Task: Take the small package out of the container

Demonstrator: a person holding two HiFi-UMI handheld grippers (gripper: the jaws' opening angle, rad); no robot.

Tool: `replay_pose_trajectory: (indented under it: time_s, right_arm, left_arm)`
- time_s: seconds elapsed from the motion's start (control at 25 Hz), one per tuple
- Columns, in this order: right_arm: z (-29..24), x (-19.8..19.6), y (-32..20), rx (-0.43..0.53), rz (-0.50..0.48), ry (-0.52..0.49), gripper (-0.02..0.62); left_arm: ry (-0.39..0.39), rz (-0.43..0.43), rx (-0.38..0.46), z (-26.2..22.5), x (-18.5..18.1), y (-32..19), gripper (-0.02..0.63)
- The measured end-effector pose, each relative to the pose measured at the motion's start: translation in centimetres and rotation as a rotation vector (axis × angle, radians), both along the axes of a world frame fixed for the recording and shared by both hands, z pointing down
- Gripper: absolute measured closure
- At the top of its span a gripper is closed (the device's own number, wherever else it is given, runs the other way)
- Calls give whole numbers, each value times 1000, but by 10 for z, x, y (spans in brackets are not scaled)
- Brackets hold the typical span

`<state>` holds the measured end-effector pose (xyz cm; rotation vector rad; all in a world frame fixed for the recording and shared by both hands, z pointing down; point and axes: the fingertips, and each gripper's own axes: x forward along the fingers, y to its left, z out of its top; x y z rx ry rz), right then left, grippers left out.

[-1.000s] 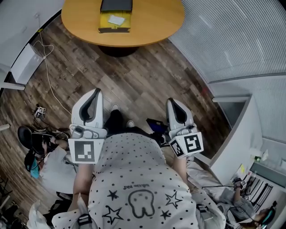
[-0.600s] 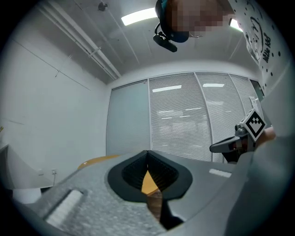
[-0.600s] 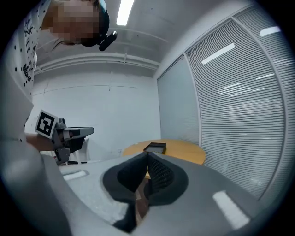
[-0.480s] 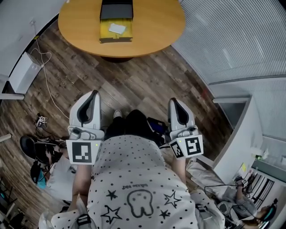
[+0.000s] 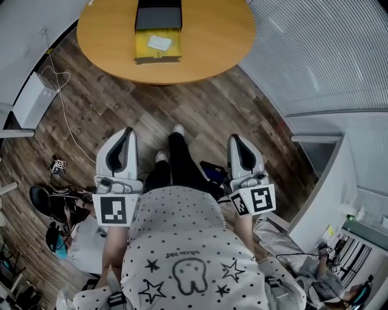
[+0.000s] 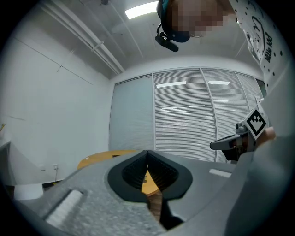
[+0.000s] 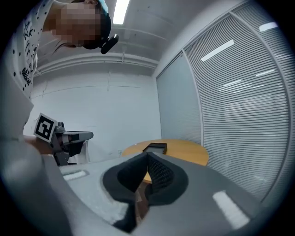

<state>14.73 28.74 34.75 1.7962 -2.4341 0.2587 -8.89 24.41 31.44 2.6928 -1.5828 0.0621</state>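
Now, table [image 5: 212, 36]: round, smooth orange wood.
Container [image 5: 143, 47]: boxy, black and yellow; small package [image 5: 160, 43] flat, pale.
Left gripper [image 5: 128, 131], right gripper [image 5: 234, 138]: jaws closed, nothing gripped.
Change: table is seen nearer.

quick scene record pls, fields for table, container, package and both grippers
table: round, wooden, ahead of the person
container: black and yellow, on the table
small package: white, lying inside the container
left gripper: shut, empty, short of the table
right gripper: shut, empty, short of the table
task stage: small package not yet taken out
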Motion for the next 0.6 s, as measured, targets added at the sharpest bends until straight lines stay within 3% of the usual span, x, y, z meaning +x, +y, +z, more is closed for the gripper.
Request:
replay_pose_trajectory:
  time_s: [0.16,0.6]
  right_arm:
    - [4,11,-28,-7,-11,-14,592]
    - [-11,55,-149,47,-88,13,592]
  left_arm:
    - [-9,-19,-13,5,9,-25,597]
    - [-10,-86,66,-9,49,-124,597]
